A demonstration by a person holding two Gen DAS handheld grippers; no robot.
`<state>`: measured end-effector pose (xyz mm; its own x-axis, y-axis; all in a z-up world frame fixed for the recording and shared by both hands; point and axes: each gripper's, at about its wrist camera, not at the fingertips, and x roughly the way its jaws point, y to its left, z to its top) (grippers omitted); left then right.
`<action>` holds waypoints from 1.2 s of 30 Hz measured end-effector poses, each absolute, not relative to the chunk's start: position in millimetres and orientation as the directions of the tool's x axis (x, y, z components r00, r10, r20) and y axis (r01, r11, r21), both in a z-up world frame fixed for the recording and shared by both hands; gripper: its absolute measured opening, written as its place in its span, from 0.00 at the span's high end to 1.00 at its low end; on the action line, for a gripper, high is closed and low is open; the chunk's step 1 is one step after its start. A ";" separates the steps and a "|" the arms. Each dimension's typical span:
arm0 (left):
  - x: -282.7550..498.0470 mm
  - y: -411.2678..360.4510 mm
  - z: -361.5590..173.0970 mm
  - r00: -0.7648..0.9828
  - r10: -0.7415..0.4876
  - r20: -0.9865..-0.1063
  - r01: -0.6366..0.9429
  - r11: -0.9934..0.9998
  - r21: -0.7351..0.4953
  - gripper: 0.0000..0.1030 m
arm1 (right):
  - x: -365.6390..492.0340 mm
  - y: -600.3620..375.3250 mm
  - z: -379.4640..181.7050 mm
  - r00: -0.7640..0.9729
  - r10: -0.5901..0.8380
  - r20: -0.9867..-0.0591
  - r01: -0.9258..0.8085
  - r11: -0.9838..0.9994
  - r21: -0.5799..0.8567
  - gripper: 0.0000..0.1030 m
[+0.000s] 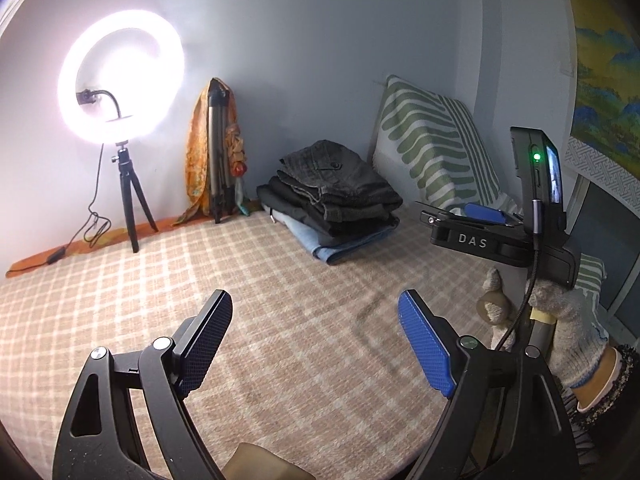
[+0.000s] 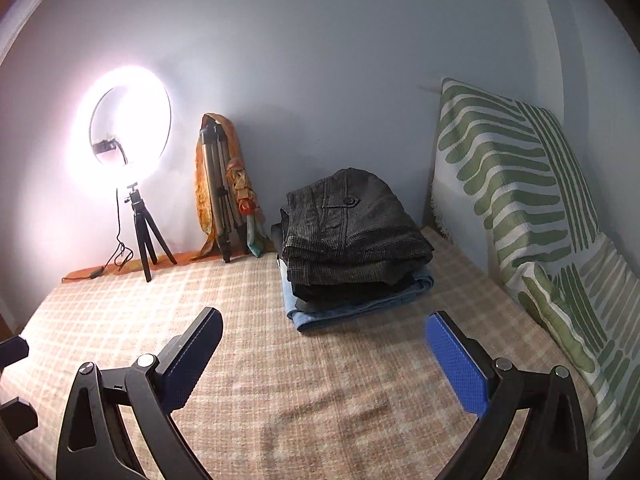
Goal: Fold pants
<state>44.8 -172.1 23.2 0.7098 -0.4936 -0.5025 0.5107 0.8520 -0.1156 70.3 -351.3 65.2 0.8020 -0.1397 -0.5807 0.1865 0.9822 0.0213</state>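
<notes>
Near the far edge of the bed point(image 2: 320, 400), with its soft checked blanket, sits a stack of folded pants point(image 2: 352, 240). Left claw point(image 1: 316, 340) and right claw point(image 2: 324, 356) gape wide, holding nothing.

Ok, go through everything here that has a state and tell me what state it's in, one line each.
Left gripper: open, holding nothing.
Right gripper: open, holding nothing.
Stack of pants: folded, piled against the wall.
Ring light: switched on.
Silver tripod: legs closed, leaning on the wall, scarf draped over it.
</notes>
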 end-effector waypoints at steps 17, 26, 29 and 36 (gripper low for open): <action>45.7 -156.2 16.7 0.730 -0.448 -0.516 0.470 0.877 -0.097 0.17 | 74.9 -338.6 58.7 0.811 -0.133 -0.570 0.167 0.986 0.007 0.00; 44.7 -156.0 18.9 0.730 -0.457 -0.509 0.476 0.874 -0.101 0.17 | 74.0 -339.2 57.2 0.811 -0.137 -0.568 0.173 0.985 0.009 0.00; 44.8 -156.7 18.3 0.727 -0.460 -0.511 0.480 0.871 -0.101 0.17 | 73.3 -339.4 57.2 0.812 -0.134 -0.568 0.171 0.985 0.011 0.00; 43.9 -157.2 19.8 0.728 -0.463 -0.506 0.486 0.869 -0.096 0.17 | 73.4 -335.6 58.7 0.814 -0.131 -0.567 0.164 0.986 0.008 0.00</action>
<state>43.9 -157.2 19.8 0.7275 -0.4630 -0.5063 0.4858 0.8687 -0.0964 73.4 -335.6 58.7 0.8135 -0.1308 -0.5666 0.1639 0.9864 0.0075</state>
